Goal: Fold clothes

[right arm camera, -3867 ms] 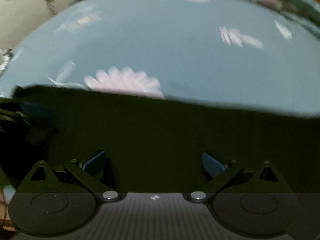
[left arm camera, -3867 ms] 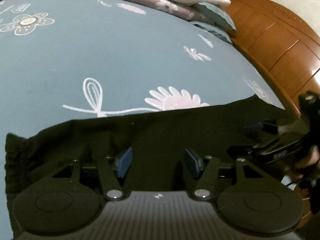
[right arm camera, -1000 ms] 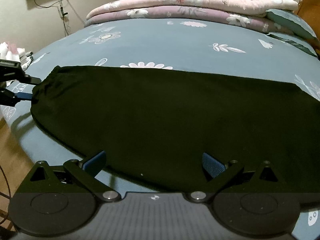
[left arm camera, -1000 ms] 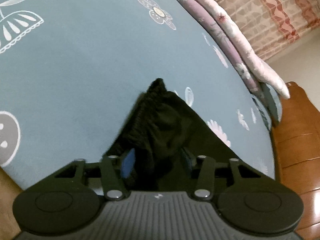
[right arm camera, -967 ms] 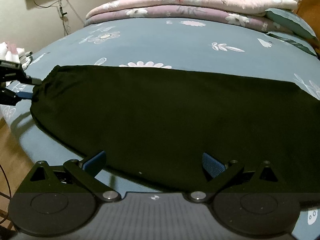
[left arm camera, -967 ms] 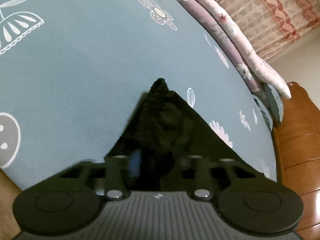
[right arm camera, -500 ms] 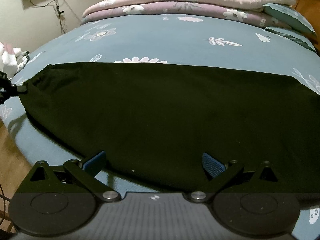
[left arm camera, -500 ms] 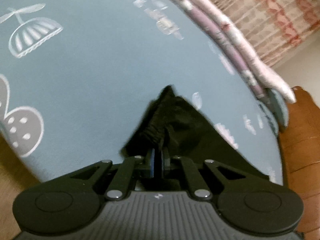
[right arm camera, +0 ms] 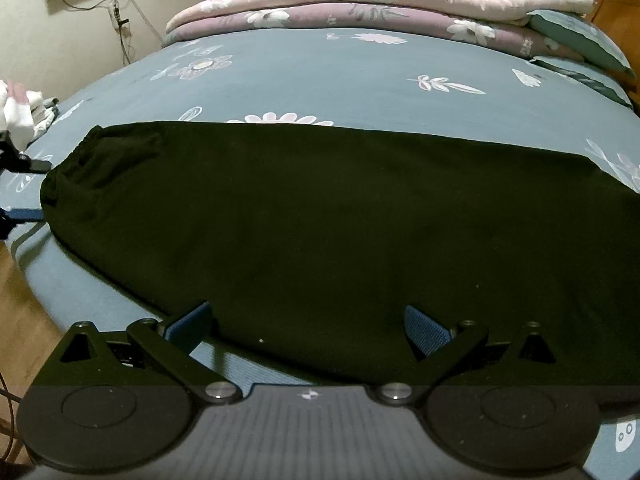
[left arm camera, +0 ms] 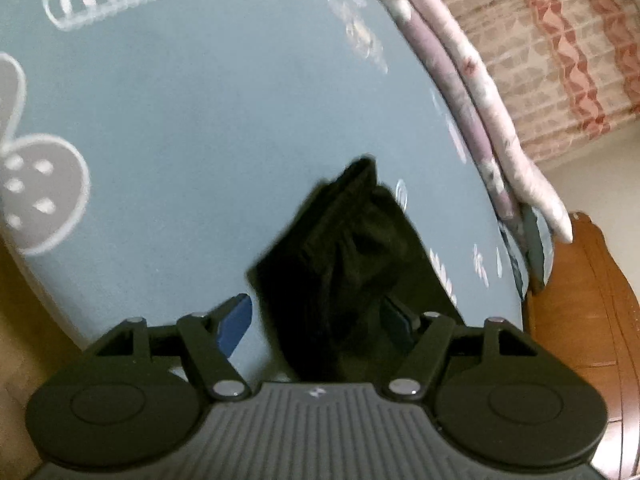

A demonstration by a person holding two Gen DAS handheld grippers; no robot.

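I see the black trousers (right arm camera: 320, 232) spread flat across the near part of the bed (right arm camera: 320, 72), elastic waistband (right arm camera: 84, 160) gathered at the left end, cloth smooth and lying in one dark slab. My left tongs (left arm camera: 316, 316) have just been opening; their blue pads now stand apart with the waistband end (left arm camera: 340, 240) between them, not pinched. My right tongs (right arm camera: 308, 324) hang wide open over the trousers' near edge, holding nothing. Folded floral quilts (right arm camera: 360, 4) lie stacked along the bed's far side, a wooden headboard (left arm camera: 592, 320) rises at the right, and patterned curtains (left arm camera: 560, 40) hang behind.
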